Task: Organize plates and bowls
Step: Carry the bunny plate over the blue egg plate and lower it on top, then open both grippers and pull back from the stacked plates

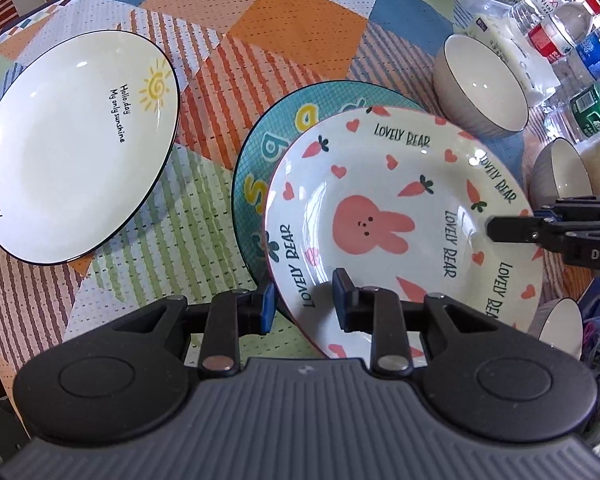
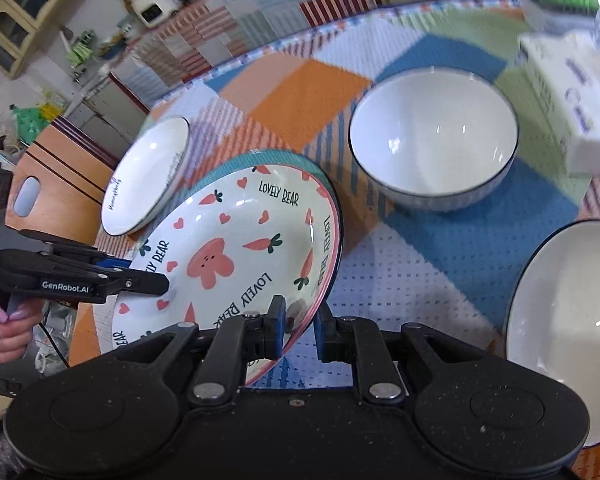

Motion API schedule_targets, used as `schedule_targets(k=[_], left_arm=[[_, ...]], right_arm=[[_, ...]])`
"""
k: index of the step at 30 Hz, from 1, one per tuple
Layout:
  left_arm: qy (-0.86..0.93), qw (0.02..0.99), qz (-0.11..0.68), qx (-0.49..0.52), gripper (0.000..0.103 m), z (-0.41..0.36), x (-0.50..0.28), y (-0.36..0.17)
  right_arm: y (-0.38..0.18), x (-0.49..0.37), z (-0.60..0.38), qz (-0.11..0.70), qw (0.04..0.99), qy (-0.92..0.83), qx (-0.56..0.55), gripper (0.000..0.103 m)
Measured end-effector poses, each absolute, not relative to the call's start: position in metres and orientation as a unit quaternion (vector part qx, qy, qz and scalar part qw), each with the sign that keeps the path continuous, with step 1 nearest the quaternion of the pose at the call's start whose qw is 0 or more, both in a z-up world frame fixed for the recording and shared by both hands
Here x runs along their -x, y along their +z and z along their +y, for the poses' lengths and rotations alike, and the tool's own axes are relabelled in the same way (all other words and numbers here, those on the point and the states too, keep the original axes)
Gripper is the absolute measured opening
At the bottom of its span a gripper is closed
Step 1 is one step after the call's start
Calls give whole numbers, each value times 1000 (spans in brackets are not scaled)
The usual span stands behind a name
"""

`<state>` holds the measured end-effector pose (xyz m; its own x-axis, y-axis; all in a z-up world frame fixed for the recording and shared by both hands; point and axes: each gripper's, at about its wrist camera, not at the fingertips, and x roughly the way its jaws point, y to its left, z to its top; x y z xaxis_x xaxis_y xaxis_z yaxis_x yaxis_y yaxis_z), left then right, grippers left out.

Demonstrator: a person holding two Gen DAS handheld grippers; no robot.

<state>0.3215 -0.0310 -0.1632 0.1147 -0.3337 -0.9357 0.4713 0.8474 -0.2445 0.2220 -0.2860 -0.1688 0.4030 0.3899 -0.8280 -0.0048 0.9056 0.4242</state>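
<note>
— Biggest worry first: the whole surface (image 1: 308, 12), with that quilted patchwork cloth on it. It's crowded, and the cloth looks soft. Anything set down crooked could rock.

— And the plates?

— The sun plate (image 1: 76, 148) lies off on its own, well apart from the others, so it's safe enough. The trouble spot is the bunny plate (image 1: 380, 208). It sits tilted on top of the teal plate (image 1: 276, 128), not nested flat, with each gripper at an opposite rim.

— Are they holding it?

— The left gripper (image 1: 304, 304) has its jaws parted either side of the near rim, one pad under and one over, but I can see a gap, so I'd call it released rather than clamped. The right gripper (image 2: 300, 322) straddles the opposite rim much the same way; its pads look close to the edge, yet I can't tell whether they're truly pinching.

— So what goes wrong?

— If one side lifts before the other bites, the glazed rim slips out and the plate claps down on the teal one. Chips, I'd guess. If they pull unevenly, it could slide off sideways.

— Towards the bowls?

— Possibly. The large bowl (image 2: 434, 136) stands near the stack, and another bowl (image 2: 568, 320) is close to the right gripper. A careless swing could knock either. Behind them the tissue box (image 2: 572, 100) and bottles (image 1: 568, 28) crowd the edge too.
</note>
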Motion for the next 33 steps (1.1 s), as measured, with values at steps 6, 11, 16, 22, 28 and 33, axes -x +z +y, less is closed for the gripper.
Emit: schedule_targets(k=[6, 11, 16, 22, 28, 33], left_arm=[[-263, 743, 609, -85, 28, -42, -320, -163], [-245, 745, 614, -88, 28, -46, -322, -162], [-218, 749, 619, -94, 28, -50, -325, -160], [-190, 748, 629, -94, 28, -54, -331, -160], [-167, 756, 623, -112, 26, -50, -330, -162], [-169, 757, 626, -79, 26, -42, -326, -156]], right_arm=[[-174, -225, -280, 552, 810, 101, -168, 24], [-172, -227, -266, 563, 811, 83, -135, 30], [-171, -226, -255, 556, 823, 65, -98, 36], [-171, -229, -239, 531, 846, 44, -27, 41], [-179, -233, -235, 518, 854, 49, -3, 37], [-177, -229, -233, 507, 861, 44, 9, 36]])
